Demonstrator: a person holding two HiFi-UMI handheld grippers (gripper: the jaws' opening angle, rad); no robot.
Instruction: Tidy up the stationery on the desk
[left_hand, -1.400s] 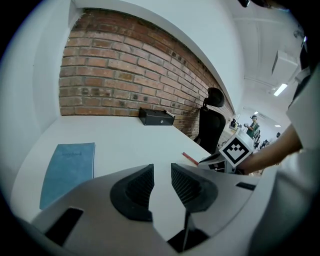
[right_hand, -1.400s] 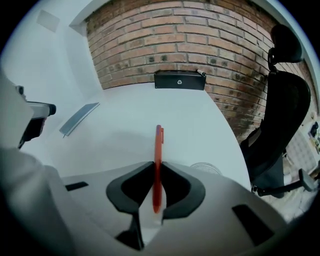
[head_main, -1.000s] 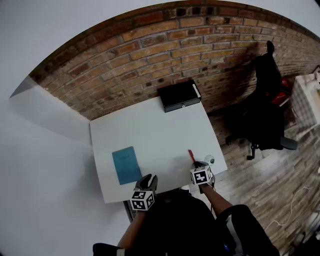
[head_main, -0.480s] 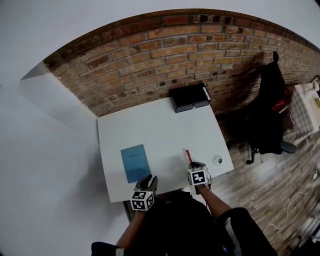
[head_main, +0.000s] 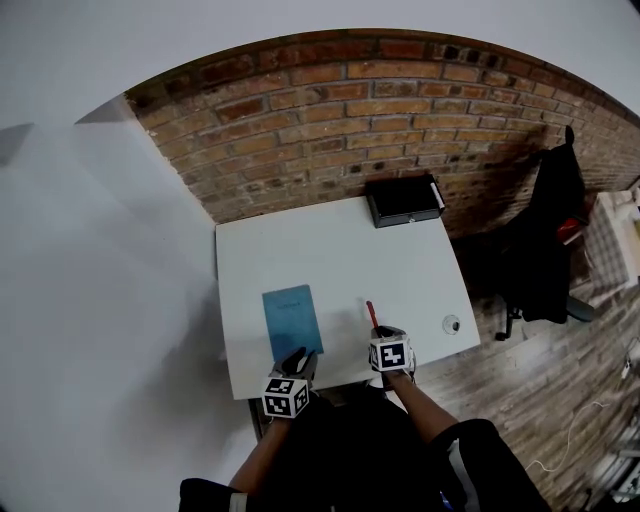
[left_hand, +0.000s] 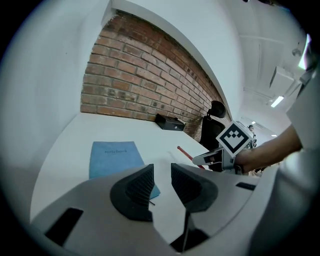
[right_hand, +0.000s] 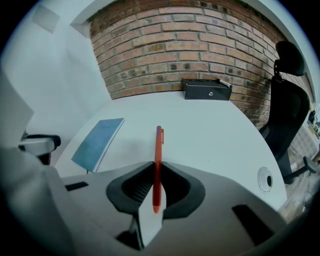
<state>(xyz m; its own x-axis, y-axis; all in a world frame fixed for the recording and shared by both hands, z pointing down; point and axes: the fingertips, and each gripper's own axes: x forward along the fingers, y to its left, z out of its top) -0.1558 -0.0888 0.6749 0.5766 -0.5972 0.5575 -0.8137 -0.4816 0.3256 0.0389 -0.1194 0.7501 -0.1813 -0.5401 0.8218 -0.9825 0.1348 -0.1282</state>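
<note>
A red pen (right_hand: 158, 160) sticks out forward from my right gripper (right_hand: 157, 172), which is shut on its lower part. In the head view this gripper (head_main: 380, 332) hangs over the front edge of the white desk (head_main: 330, 260), and the pen (head_main: 372, 314) points away from me. A blue notebook (head_main: 291, 320) lies flat at the front left. My left gripper (head_main: 299, 358) sits just in front of the notebook's near edge. Its jaws (left_hand: 162, 175) stand apart with nothing between them. The notebook (left_hand: 116, 157) lies right beyond them.
A black box (head_main: 405, 200) with a white pen on top stands at the desk's far right corner, against the brick wall. A round cable grommet (head_main: 452, 324) sits near the front right corner. A black office chair (head_main: 555, 250) stands to the right of the desk.
Both grippers have shifted left along the desk's front edge. The right one has carried the red pen away from the grommet. The left one now sits in front of the notebook.
</note>
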